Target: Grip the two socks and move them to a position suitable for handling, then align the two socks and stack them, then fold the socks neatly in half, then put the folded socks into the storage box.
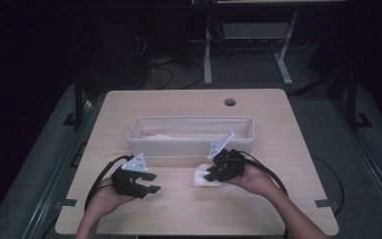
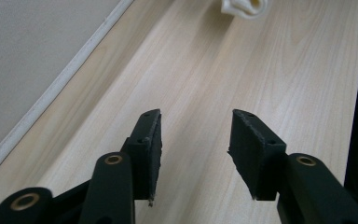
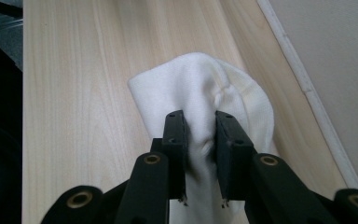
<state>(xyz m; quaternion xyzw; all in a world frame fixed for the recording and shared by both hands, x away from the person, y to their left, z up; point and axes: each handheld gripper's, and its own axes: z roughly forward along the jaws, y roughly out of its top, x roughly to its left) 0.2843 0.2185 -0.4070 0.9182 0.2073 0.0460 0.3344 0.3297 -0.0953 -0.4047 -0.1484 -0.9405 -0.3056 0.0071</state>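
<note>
1. The left gripper [image 1: 151,182] is being held low over the wooden table [image 1: 258,209], its jaws spread wide apart with nothing between them.
2. The white cloth [image 3: 200,93] is lying on the table, just in front of the long white bin [image 1: 191,144].
3. The right gripper [image 3: 200,156] is being pressed onto the cloth, its jaws nearly closed and a fold of fabric being pinched between them.

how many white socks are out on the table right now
1 for sure: a white sock pinched in the right gripper before the fabric bin. Pale cloth inside the bin may hide more.
</note>
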